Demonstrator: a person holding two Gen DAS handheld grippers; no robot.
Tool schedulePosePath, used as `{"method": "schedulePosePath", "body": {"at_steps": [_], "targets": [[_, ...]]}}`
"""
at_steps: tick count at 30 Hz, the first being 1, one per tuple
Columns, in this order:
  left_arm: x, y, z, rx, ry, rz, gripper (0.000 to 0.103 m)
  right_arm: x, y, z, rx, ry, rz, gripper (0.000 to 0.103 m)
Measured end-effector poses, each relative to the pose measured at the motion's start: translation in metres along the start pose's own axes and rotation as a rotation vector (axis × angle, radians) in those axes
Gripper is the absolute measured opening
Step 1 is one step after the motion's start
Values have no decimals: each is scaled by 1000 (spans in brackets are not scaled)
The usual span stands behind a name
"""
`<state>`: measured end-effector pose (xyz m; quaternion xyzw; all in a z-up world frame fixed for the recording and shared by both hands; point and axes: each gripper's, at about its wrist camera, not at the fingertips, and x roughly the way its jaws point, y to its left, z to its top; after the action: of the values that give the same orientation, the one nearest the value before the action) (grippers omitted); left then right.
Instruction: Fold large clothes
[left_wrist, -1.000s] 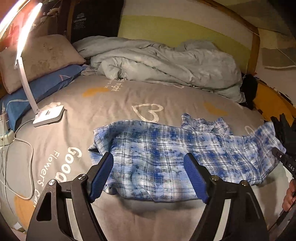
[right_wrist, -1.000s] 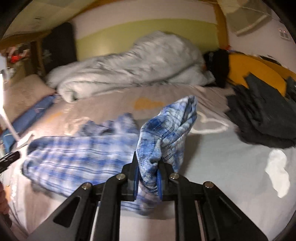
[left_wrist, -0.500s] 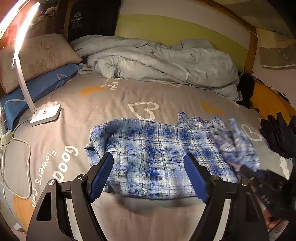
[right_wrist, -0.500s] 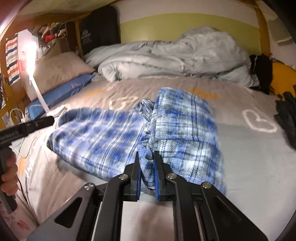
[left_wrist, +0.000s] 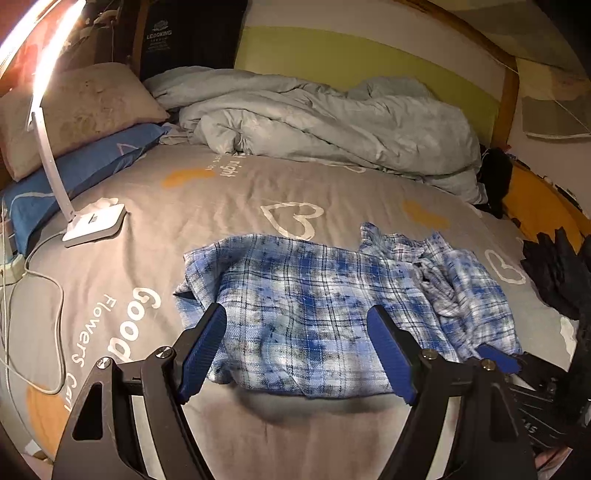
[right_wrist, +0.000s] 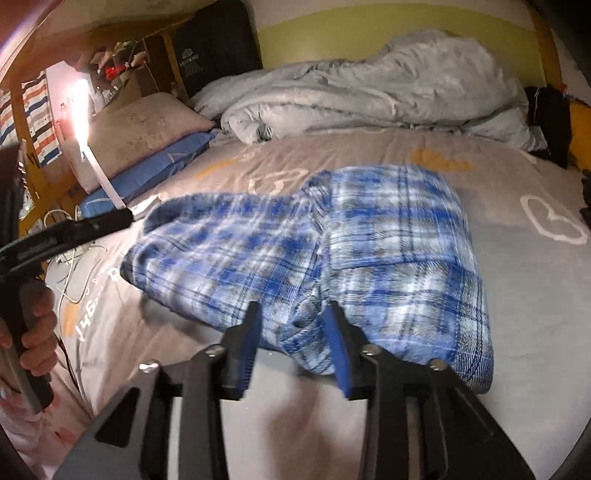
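A blue-and-white plaid shirt (left_wrist: 314, 295) lies across the grey bed sheet (left_wrist: 258, 192), its right end folded over onto the body (right_wrist: 399, 258). My left gripper (left_wrist: 295, 314) hovers open over the shirt's near edge, nothing between its blue pads. My right gripper (right_wrist: 291, 308) sits low at the near edge of the folded part. Its jaws are opening; a fold of cloth lies loosely between them and the pads stand off it. One of its blue fingers (left_wrist: 498, 359) shows in the left wrist view beside the shirt's right corner.
A lit white desk lamp (left_wrist: 92, 225) and its cable (left_wrist: 55, 295) stand on the left of the bed. Pillows (left_wrist: 74, 107) lie at the far left and a grey duvet (left_wrist: 332, 122) is heaped at the back. Dark clothes (left_wrist: 554, 273) lie at the right.
My right gripper carried the shirt's right end leftward, laid it down on the body, and its jaws have parted from the cloth. The left gripper stayed still and open.
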<state>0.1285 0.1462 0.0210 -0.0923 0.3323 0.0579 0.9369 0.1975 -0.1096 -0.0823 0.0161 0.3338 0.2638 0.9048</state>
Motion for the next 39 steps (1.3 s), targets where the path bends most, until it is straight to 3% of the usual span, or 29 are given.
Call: {"method": "schedulePosePath", "body": {"at_steps": [5, 9, 12, 16, 18, 19, 22, 25, 28, 36, 38, 39], "targets": [[-1, 2, 0, -3, 3, -8, 77, -17, 5, -1, 6, -41, -26, 40], [-2, 2, 1, -2, 4, -18, 77, -37, 0, 3, 29, -132, -133, 47], [-3, 3, 1, -2, 4, -17, 77, -48, -22, 5, 124, -174, -241, 47], [-3, 7, 2, -16, 6, -14, 77, -54, -51, -2, 257, -155, -290, 47], [-2, 9, 3, -27, 9, -15, 77, -50, -54, -5, 251, -138, -284, 45], [-1, 9, 3, -32, 12, -15, 77, -46, -55, -5, 250, -118, -256, 39], [2, 9, 3, -36, 23, -19, 77, -34, -50, -7, 229, -75, -171, 37], [5, 7, 2, -25, 30, -12, 77, -19, -37, -8, 129, -70, -213, 38], [7, 7, 1, -20, 33, -5, 77, -1, -48, -10, 193, -10, -194, 38], [11, 12, 2, -32, 40, 8, 77, 1, -41, -11, 109, -29, -236, 38], [10, 14, 2, -34, 37, 18, 77, -7, -40, -8, 108, -48, -236, 41], [10, 16, 3, -37, 36, 23, 77, -13, -37, -8, 97, -74, -260, 49]]}}
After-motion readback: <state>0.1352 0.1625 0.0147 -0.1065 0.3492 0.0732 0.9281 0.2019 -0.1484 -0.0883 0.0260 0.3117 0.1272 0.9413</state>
